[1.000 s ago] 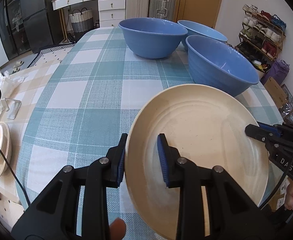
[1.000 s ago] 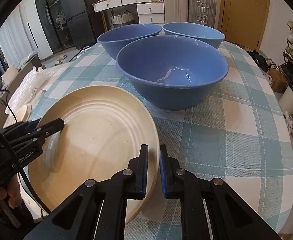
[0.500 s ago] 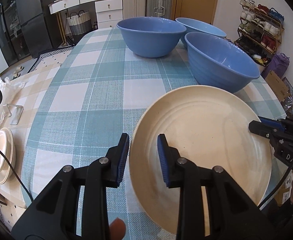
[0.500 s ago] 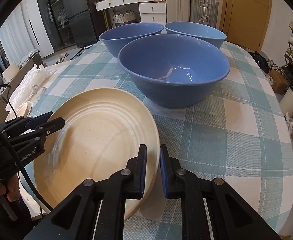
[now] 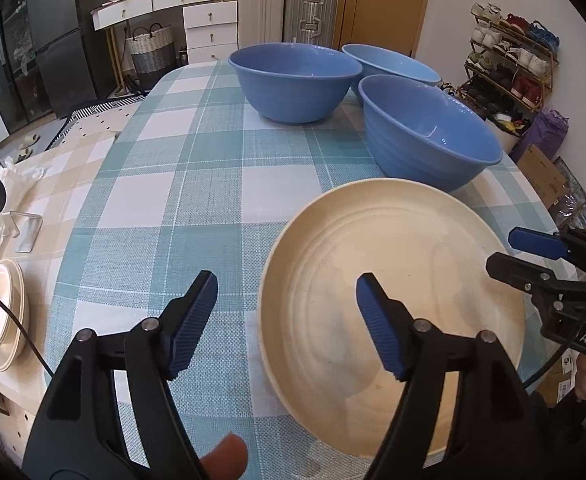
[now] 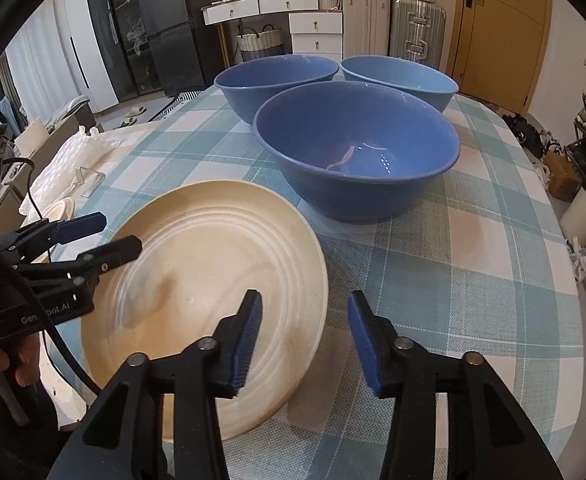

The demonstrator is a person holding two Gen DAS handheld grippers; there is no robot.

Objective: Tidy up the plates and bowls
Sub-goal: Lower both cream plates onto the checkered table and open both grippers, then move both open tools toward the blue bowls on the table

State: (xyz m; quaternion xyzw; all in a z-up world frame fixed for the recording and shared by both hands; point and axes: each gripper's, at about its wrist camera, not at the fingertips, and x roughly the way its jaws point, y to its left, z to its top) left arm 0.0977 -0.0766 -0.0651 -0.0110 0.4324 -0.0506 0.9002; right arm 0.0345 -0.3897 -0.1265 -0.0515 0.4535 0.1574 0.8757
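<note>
Checked cloth covers the surface [image 5: 213,184]. Left tongs [image 5: 287,320] are opening, pads clear of the round cream plate's [image 5: 393,280] left rim; the ridged plate lies flat. Right tongs [image 6: 305,332] are opening astride its right rim. Three smooth blue bowls [image 5: 297,80] stand beyond.

This is a home — a lived-in room. A shoe rack [image 5: 511,68] full of shoes stands by a wooden door [image 5: 381,4]. Suitcases [image 5: 285,8], white drawers [image 5: 211,30], a woven basket [image 5: 151,50] and a dark fridge [image 6: 169,36] stand around the bench [image 5: 173,184] with its checked cloth.
</note>
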